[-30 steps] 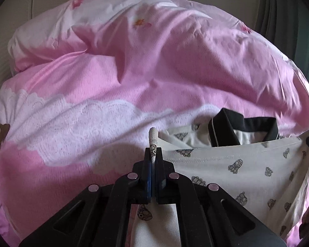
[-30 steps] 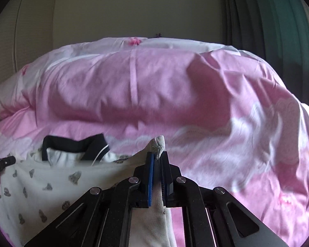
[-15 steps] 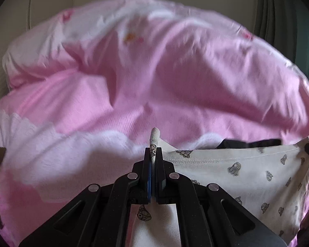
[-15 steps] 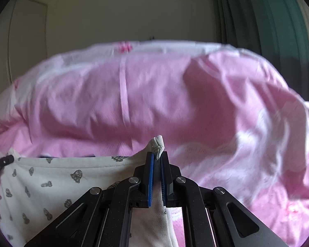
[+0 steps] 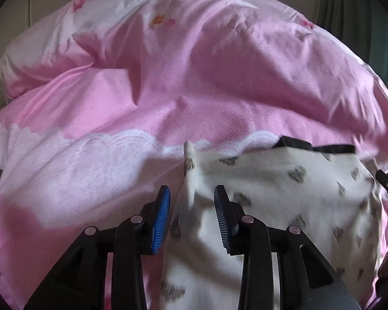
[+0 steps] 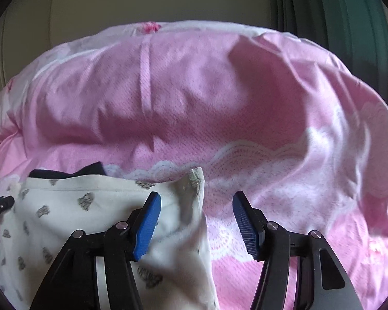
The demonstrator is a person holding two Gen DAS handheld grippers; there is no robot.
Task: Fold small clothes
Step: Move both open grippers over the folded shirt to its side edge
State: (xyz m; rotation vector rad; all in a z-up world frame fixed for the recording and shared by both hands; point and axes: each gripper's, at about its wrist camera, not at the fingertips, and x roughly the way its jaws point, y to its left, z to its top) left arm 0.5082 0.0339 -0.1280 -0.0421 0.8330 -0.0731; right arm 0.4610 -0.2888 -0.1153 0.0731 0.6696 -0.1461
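Your left gripper [image 5: 192, 213] and right gripper [image 6: 196, 219] had jaws released; the printed garment [image 5: 284, 193] lay on the pink duvet [image 6: 219, 108], its black collar [image 5: 315, 146] at twelve o'clock.

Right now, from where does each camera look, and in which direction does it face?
Left wrist: sits on the left gripper, facing forward over the white printed garment to the pink duvet; its open blue fingers show, and the right gripper's tip at right.
Right wrist: sits on the right gripper, facing the same way; its open fingers show, and the left gripper's tip at left.
Shared: garment, black collar, duvet.
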